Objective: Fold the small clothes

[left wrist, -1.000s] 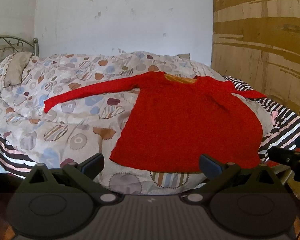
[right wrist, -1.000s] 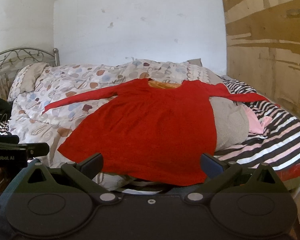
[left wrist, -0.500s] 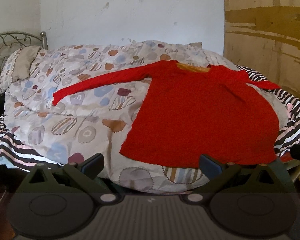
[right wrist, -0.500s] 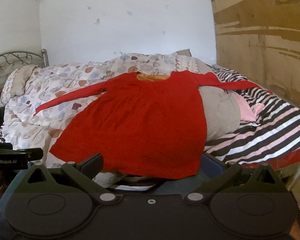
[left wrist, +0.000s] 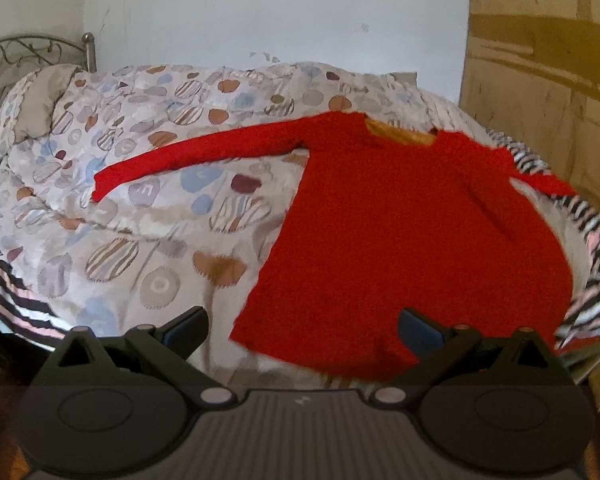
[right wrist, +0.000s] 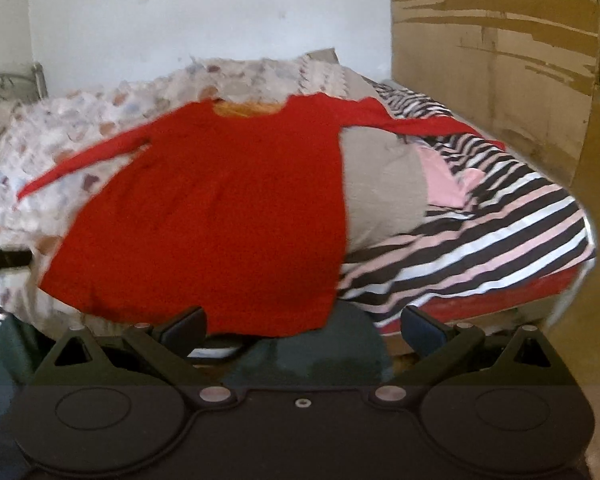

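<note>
Left tool [left wrist: 302,330]: its two dark fingers are spread wide with nothing between them; it hangs in front of the bed's near edge, facing the lower hem of the garment.

Right tool [right wrist: 302,330]: likewise released, fingers apart and empty, low before the hem's right corner; its view is blurred, so fine detail is lost.

Garment: a red long-sleeved knit top with a flared body [left wrist: 400,232] lies face up and spread flat on the bed, neckline with an orange lining away from the tools, hem towards them and reaching the bed's edge.

Sleeves: the left sleeve [left wrist: 188,158] stretches straight out across the patchwork quilt with coloured ovals [left wrist: 140,208]; the right sleeve [right wrist: 416,122] runs out over the black, white and pink striped sheet [right wrist: 480,232].

Under the top: a beige cushion-like lump [right wrist: 384,184] shows just beside the body's right edge, so the cloth rests on uneven ground.

Step in hand: as I judge it, the approach before the first fold; nothing is gripped and no fold is made.

Next move calls for: each tool to reach out to a sleeve or a side edge, pinch only the red layer and not the bedding, then carry it inward over the body.

Watch for: soft quilt giving way under the pinch.
</note>
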Demonstrator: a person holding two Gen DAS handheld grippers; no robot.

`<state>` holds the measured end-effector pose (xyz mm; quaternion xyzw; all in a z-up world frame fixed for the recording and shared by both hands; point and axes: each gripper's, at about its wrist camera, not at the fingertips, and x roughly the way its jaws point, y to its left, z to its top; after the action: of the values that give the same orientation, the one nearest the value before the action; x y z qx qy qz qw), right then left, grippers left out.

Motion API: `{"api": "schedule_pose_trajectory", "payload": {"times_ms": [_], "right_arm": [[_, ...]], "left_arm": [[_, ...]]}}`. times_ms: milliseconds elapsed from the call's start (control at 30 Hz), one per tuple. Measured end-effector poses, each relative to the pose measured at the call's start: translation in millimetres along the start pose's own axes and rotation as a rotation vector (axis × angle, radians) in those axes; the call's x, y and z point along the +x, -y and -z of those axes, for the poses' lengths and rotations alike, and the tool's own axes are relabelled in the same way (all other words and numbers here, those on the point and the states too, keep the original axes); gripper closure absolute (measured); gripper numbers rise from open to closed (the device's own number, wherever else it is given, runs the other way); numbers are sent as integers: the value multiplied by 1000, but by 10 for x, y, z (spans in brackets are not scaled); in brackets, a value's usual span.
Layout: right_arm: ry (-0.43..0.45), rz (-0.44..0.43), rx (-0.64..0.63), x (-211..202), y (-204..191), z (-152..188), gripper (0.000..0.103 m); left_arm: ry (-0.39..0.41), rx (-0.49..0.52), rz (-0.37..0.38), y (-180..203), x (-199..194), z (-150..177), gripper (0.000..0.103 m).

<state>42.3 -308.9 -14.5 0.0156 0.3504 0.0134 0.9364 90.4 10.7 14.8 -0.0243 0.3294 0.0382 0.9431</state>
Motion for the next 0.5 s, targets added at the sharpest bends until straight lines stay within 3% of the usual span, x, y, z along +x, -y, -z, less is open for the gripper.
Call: {"api": "schedule_pose_trajectory", "payload": {"times_ms": [200,500], "right_arm": [[-15,45,-82,-8,167,-218,0],[-4,97,-147,127,284,-565,0]], "left_arm": [[63,25,14,206,95,-421,0],[63,113,79,621,390,-943,0]]}}
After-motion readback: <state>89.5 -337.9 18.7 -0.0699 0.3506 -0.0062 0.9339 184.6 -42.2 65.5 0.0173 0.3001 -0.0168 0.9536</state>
